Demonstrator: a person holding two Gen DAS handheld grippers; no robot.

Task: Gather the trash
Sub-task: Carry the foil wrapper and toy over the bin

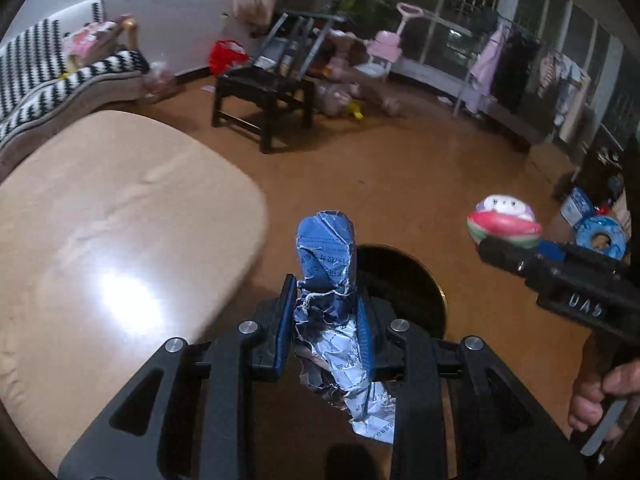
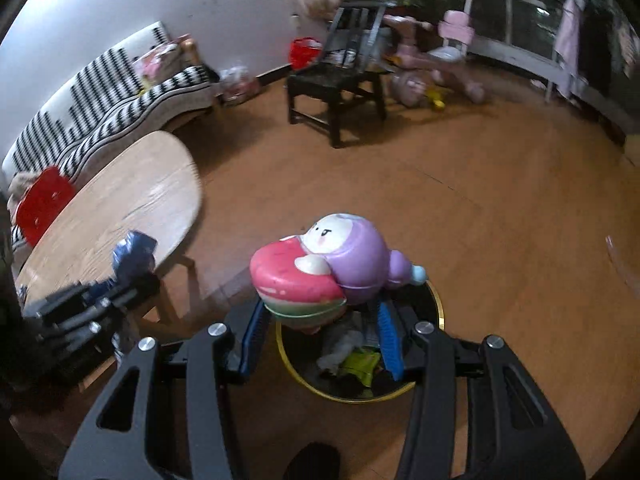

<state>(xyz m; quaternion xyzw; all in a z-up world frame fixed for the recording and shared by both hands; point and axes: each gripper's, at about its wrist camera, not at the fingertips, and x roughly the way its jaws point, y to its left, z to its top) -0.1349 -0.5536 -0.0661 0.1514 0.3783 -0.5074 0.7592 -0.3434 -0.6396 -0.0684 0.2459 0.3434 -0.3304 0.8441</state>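
Two loads, one bin (image 2: 434, 308): your R gripper (image 2: 320, 336), clamped on toy (image 2: 332, 268), hangs directly above it; L gripper (image 1: 326, 328), clamped on wrapper (image 1: 326, 256) pointing fwd, sits just short of rim.

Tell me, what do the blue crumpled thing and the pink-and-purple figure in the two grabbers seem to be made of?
The blue wrapper looks like thin printed plastic or foil film: sharp creases, a silvery white-printed inner face. The pink-and-purple toy looks like soft foam or rubbery plastic with a smooth, slightly glossy painted skin, scuffed in spots; which one, the pictures leave open.
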